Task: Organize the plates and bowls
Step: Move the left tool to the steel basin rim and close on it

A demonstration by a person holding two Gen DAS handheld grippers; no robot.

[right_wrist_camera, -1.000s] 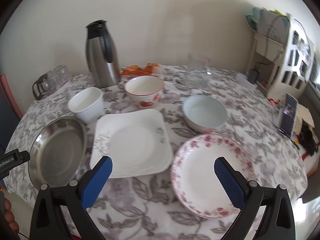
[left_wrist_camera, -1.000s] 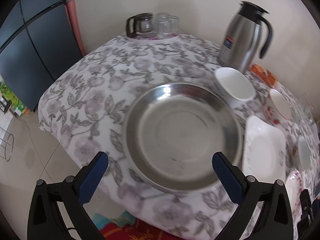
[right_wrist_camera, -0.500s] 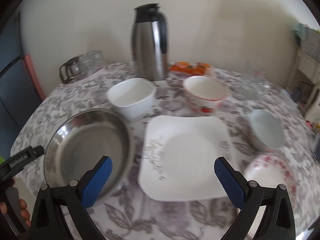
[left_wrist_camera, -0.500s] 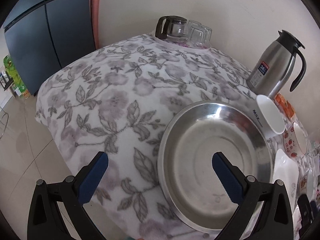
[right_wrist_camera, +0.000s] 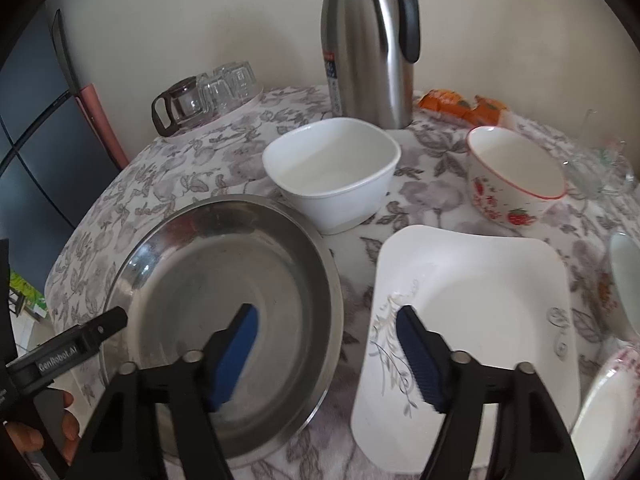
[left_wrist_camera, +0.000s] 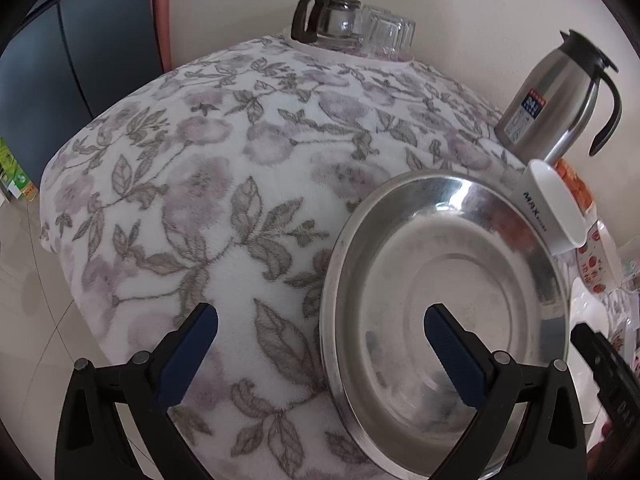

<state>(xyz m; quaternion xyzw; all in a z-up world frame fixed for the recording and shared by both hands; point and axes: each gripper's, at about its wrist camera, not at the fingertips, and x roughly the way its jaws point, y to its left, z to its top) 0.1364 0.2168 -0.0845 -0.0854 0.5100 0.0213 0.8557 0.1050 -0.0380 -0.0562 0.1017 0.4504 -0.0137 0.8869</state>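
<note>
A round steel plate (left_wrist_camera: 444, 312) lies near the table's front-left edge on the flowered cloth. My left gripper (left_wrist_camera: 320, 356) is open, its jaws straddling the plate's left rim without touching it. My right gripper (right_wrist_camera: 328, 356) hangs over the steel plate's (right_wrist_camera: 224, 304) right rim. Its jaws are closing, with that rim between the pads and no contact visible. A square white plate (right_wrist_camera: 480, 320) lies just right of it. Behind stand a white square bowl (right_wrist_camera: 332, 172) and a strawberry bowl (right_wrist_camera: 516, 176).
A steel thermos (right_wrist_camera: 368, 40), a glass pot with tumblers (right_wrist_camera: 200, 96) and orange packets (right_wrist_camera: 460, 104) stand at the back. A pale bowl (right_wrist_camera: 626, 280) and a floral plate (right_wrist_camera: 608, 400) sit at the right edge. The cloth drops off to floor tiles (left_wrist_camera: 24, 320) at the left.
The right gripper swung left from over the floral plate to the steel plate, and its jaws narrowed. The left gripper moved left and lower, to the plate's left rim.
</note>
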